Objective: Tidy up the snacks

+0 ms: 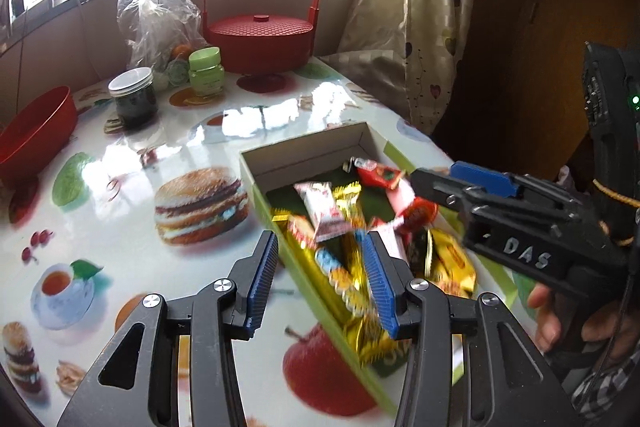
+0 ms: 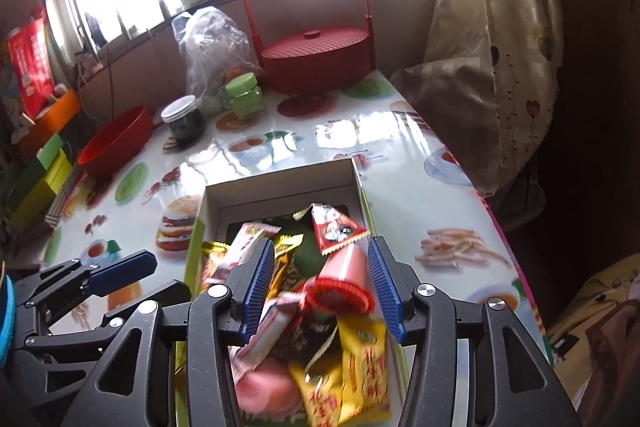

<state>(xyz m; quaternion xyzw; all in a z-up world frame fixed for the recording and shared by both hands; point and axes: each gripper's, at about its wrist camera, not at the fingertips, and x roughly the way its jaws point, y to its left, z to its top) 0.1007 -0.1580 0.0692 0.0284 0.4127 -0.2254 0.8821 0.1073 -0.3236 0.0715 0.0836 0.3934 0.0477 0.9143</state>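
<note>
Left wrist view: pretty busy table with a glossy food-print cover, so going left to right
Far left: red bowl at the table edge
Next over: dark jar with a silver lid, then a small green jar in front of a crinkly clear plastic bag
Back middle: red lidded basket with a tall handle, right under the window
Left hand-held gripper: jaws apart, nothing pinched; it straddles the green side wall of the box, one blue finger outside, one over the snacks
Box: open cardboard box, white inside, sitting near the right edge of the table
Snacks: wrapped candies and packets, gold, red, pink and white, all piled loose inside the box
Right hand-held gripper: jaws apart too, gripping nothing, just hovering over the pile with a red-rimmed pink packet lying below the gap
Far right: cream patterned curtain
</note>
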